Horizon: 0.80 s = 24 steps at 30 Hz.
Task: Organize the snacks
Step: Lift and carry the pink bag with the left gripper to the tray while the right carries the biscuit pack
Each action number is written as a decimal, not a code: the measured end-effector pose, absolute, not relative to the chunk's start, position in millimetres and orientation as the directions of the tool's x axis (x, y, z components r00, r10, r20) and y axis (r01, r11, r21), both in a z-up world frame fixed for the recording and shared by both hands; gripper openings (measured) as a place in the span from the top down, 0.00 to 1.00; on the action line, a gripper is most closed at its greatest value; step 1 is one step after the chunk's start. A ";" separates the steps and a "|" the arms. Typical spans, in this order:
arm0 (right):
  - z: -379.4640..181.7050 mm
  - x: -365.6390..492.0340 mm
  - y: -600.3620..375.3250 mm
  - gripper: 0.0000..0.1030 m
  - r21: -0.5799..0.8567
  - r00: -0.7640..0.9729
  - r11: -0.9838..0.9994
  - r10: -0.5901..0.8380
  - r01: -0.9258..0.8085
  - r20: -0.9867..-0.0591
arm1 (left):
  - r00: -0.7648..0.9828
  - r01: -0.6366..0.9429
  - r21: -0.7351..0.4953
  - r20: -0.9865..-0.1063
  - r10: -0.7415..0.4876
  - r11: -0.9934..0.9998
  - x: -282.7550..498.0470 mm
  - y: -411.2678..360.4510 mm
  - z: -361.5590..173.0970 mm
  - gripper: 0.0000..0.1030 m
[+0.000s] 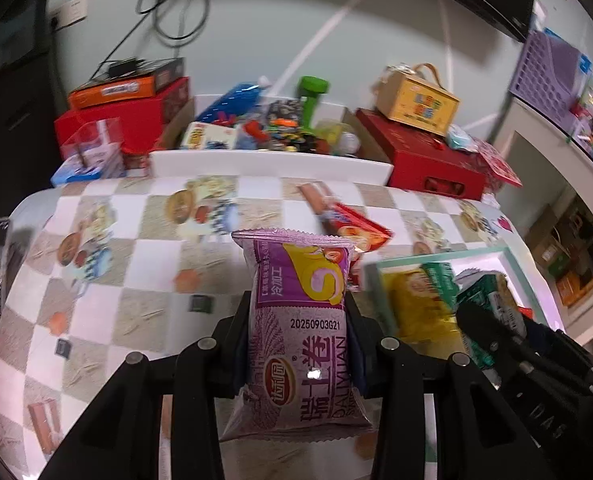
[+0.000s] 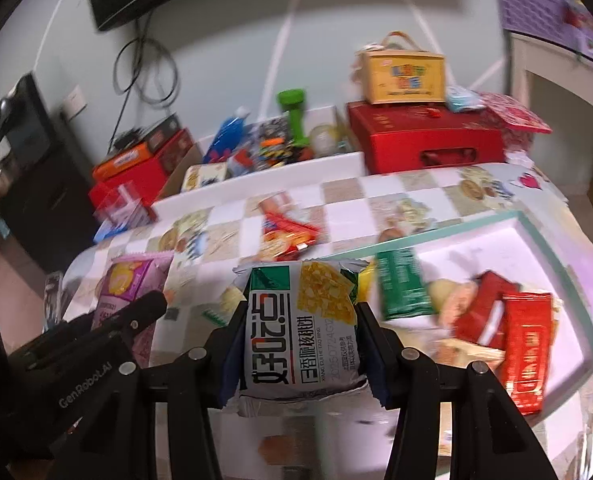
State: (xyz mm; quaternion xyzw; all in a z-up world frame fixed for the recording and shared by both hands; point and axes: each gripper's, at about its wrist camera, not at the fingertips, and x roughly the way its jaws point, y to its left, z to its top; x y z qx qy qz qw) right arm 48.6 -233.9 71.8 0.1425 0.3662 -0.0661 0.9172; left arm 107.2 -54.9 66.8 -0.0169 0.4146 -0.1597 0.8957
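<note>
Purple snack pack (image 1: pixel 302 332) sits clamped in left hand-held gripper (image 1: pixel 298 312); right (image 2: pixel 298 316) clamps grey pack (image 2: pixel 300 332).

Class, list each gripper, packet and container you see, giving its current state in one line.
Left gripper: shut on purple snack packet.
Right gripper: shut on grey-and-green snack packet.
Red snack packet: lying loose on checked tablecloth.
Teal-rimmed white tray: partly filled.
</note>
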 end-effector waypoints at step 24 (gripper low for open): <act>36.1 15.0 -380.4 0.48 0.296 0.662 0.794 -0.169 0.530 -0.730 | 0.432 0.562 -0.169 -0.775 -0.462 0.809 98.6 -226.3 54.0 0.60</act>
